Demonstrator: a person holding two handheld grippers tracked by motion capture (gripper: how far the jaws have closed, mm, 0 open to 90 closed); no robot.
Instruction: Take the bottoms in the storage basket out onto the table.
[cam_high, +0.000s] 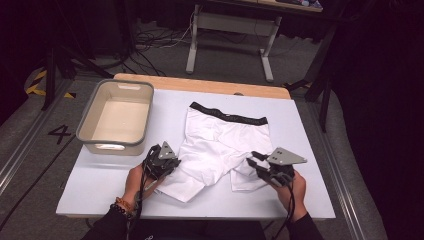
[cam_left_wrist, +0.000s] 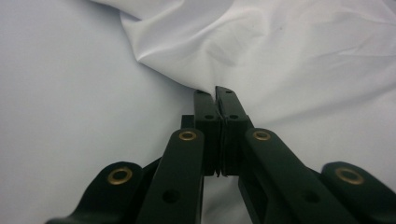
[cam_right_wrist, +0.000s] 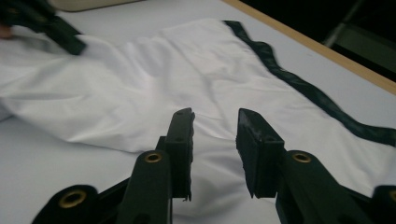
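While the left gripper (cam_left_wrist: 215, 89) is clenched on the edge of the white stretch-fabric shorts with a black waistband (cam_high: 220, 145), spread across the pale grey tabletop (cam_high: 100, 180), the right gripper (cam_right_wrist: 215, 122) hangs released above them. If that thin pinch slips, the leg could drop and crumple.

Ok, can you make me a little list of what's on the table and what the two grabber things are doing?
surface: pale grey tabletop with a wooden far edge
clothing: white fabric shorts with a black waistband, lying flat, waistband away from the person
container: beige plastic tub with a grey rim, nothing in it, left of the shorts
left gripper: jaws shut, tips at the edge of the shorts' left leg; whether cloth is pinched cannot be told
right gripper: jaws apart, above the right leg, nothing between them
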